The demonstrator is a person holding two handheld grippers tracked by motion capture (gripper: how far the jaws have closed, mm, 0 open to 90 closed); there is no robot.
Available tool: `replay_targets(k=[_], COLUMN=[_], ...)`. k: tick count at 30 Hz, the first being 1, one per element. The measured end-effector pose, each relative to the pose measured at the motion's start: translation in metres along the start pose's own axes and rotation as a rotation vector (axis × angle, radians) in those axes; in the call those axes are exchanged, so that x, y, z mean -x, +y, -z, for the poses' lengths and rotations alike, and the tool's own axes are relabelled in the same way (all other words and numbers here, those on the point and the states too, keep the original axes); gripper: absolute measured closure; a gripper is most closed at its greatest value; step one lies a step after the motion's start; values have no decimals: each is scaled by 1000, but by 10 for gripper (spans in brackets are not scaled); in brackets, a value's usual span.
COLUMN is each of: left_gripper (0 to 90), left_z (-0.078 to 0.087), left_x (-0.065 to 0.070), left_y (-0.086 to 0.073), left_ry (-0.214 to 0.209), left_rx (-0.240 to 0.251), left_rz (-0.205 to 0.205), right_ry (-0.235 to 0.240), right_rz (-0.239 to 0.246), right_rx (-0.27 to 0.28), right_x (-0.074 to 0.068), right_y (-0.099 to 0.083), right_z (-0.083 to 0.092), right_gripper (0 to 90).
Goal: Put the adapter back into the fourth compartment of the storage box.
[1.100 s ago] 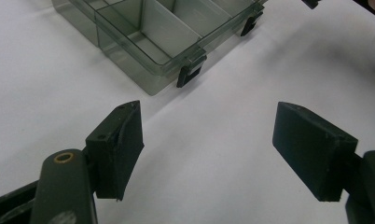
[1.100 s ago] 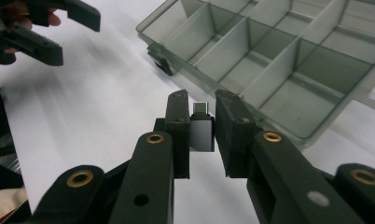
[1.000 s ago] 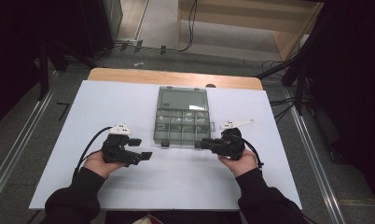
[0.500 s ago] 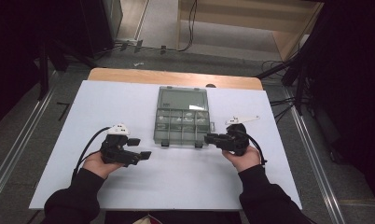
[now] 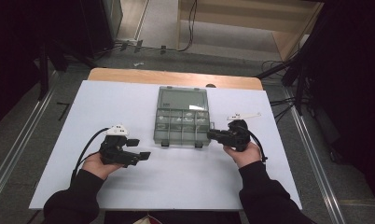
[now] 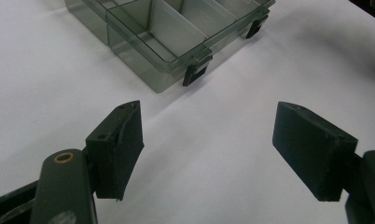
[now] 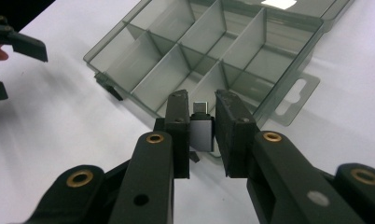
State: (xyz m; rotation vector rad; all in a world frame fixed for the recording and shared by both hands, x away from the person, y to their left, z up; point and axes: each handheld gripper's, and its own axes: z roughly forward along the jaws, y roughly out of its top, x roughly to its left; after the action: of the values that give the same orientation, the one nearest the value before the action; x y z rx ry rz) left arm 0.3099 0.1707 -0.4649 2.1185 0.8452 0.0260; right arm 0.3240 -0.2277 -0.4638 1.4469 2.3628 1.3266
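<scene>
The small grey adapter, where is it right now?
In the right gripper view the small grey adapter sits clamped between the right gripper's fingers, just short of the open compartment box's near wall.

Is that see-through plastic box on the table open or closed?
Open. The compartment box has its lid folded flat back on the table, and the right gripper view looks straight into uncovered compartments.

Lab, floor rails [image 5: 17,154], trailing cables [image 5: 283,100]
</scene>
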Motion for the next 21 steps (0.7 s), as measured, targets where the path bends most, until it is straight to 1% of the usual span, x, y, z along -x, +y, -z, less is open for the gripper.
replay_targets(k=[3,5,11,14,20,21], left_gripper=[252,252,252,252,252,252], left_z=[-1,-1,-2,-2,-2,-2], left_x=[1,1,0,1,0,0], left_y=[0,-1,-1,-1,-1,-1], left_ry=[1,0,0,-1,1,1], left_rx=[-2,-1,-3,-2,-4,-3], left_rz=[2,3,2,2,2,2], right_ry=[-9,-6,-30,-33,-41,-36], right_rz=[-3,-15,-5,-27,-52,-57], right_rx=[6,7,12,11,29,35], right_x=[3,4,5,10,17,18], right_y=[3,4,9,12,20,21], right_z=[-2,-3,-9,-12,-18,-20], right_gripper=[739,739,739,739,739,739])
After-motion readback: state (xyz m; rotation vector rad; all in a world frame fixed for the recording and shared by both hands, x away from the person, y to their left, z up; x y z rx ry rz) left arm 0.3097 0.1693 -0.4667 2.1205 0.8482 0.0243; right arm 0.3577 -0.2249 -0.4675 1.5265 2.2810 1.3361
